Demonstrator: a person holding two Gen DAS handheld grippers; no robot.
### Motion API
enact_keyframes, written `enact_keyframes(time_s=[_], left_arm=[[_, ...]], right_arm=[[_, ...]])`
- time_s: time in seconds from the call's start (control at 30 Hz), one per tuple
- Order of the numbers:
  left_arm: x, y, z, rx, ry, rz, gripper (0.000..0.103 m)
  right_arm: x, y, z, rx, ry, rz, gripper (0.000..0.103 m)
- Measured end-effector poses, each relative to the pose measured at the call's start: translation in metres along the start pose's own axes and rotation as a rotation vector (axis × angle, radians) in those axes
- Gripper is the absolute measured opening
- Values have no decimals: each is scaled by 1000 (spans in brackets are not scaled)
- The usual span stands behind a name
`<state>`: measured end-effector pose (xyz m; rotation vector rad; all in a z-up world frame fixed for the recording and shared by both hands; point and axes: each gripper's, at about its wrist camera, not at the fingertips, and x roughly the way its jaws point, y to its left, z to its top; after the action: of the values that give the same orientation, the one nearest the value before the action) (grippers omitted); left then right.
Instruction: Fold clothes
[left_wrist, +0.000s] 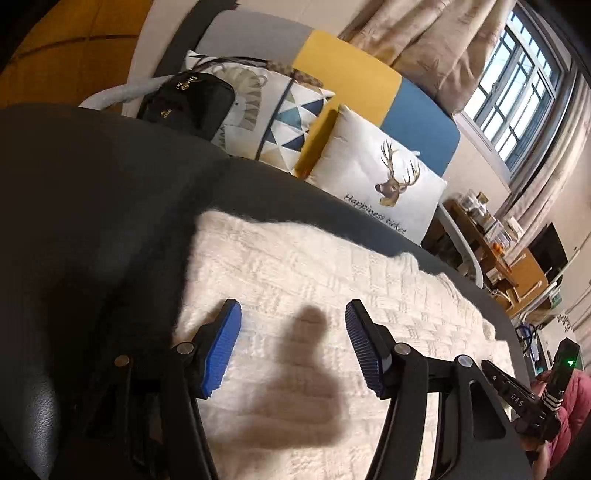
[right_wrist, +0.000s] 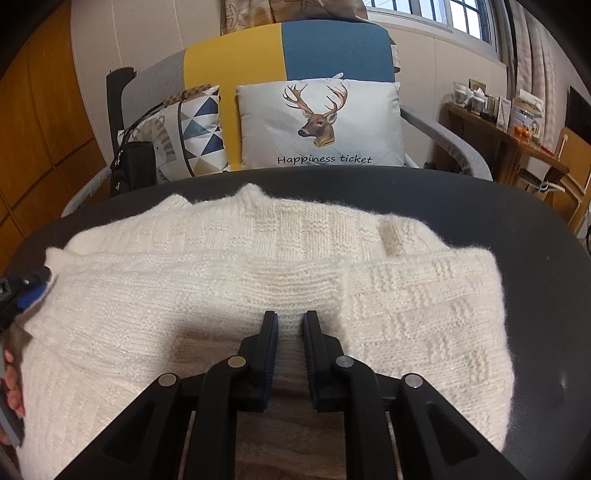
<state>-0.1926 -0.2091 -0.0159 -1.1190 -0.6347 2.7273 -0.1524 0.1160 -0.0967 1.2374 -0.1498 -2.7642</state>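
**Cream sweater half folded on dark table**

Left wrist view: the left gripper (left_wrist: 293, 332) hovered with jaws spread and empty over the knitted sweater (left_wrist: 332, 280), which lay on the dark table (left_wrist: 92, 192).

Right wrist view: the right gripper (right_wrist: 290, 332) pinched a ridge of the sweater (right_wrist: 424, 306) at its near middle. The knit looked soft, light and stretchy; a thick folded edge would likely be the best place to grip.

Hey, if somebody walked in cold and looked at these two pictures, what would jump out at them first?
Most likely the fluffy cream knit sweater, spread over the dark table and filling the foreground. Next, the right gripper, pinching a fold of the knit near its front edge, while the left gripper hangs open over the sweater's other end. Behind the table, the white deer cushion reading "Happiness ticket" stands out against the yellow-and-blue sofa.
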Motion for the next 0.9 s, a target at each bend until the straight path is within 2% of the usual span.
enact_keyframes(time_s=[0.13,0.3,0.4,0.43,0.47,0.53,0.63,0.7,0.8,0.9], left_arm=[[-18,13,-7,8,-7,-5,62],[-54,46,-26,-63,-40,43,62],[-71,48,-21,-94,-67,157,62],[-78,47,-19,-104,-87,173,62],[-84,46,-19,-125,-121,141,62],[-88,36,-19,-157,-151,71,65],[-70,15,-24,-112,-112,31,66],[-57,1,-34,-44,-86,14,66],[-44,-13,-44,40,-53,-11,66],[-56,-10,-45,28,-105,-53,66]], right_arm=[[-2,-3,0,11,1,47,14],[-4,12,-5,-21,28,220,20],[-8,20,-3,-45,61,251,20],[-14,22,-1,-51,47,215,20],[-23,24,0,-47,16,177,20],[-38,22,0,9,-18,200,21],[-56,8,-9,137,-51,176,22],[-63,-16,-21,277,-68,180,26],[-52,-46,-34,432,-10,241,27],[-40,-57,-32,475,15,282,27]])
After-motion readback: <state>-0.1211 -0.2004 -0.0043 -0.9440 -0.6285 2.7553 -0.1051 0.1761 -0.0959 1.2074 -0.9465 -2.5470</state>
